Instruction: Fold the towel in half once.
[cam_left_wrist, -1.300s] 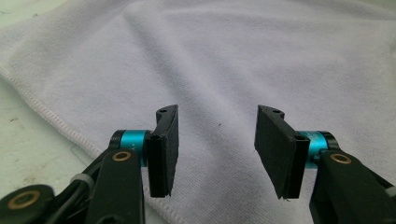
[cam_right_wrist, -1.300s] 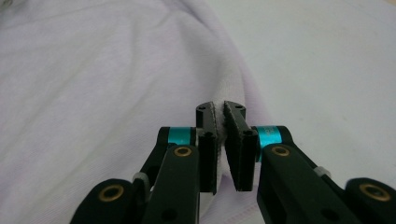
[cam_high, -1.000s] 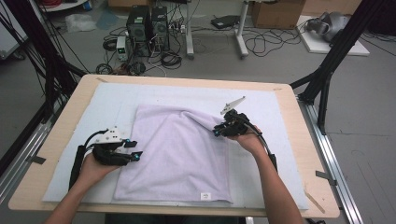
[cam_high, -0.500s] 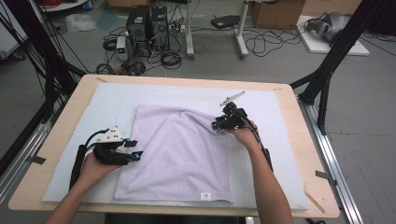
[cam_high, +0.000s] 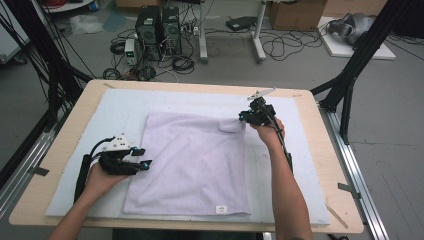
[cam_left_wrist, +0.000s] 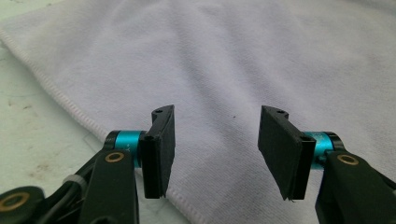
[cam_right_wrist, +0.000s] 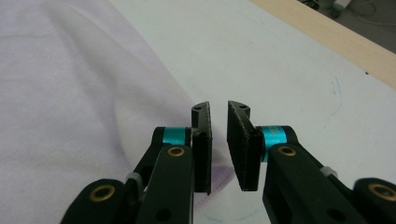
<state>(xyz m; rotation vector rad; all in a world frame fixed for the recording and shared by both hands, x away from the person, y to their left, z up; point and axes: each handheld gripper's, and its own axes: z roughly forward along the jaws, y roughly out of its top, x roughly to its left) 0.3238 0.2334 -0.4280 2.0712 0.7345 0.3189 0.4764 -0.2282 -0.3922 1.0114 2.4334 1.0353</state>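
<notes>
My right fingers (cam_right_wrist: 218, 140), just closing, nearly meet, empty, beside the lilac towel (cam_high: 192, 165); left fingers (cam_left_wrist: 217, 149) gape above it.

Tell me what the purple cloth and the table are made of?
The purple cloth looks like soft terry or microfibre: fuzzy, matte, with a stitched hem and a small sewn tag. The table looks like pale wood or plywood, with a light grain along its bare rim. The pale blue mat on it may be foam or felt.

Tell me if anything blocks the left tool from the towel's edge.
Nothing visible does. The left tool hangs open right over the hemmed edge of the lilac towel, with only the bare white mat beside it.
</notes>
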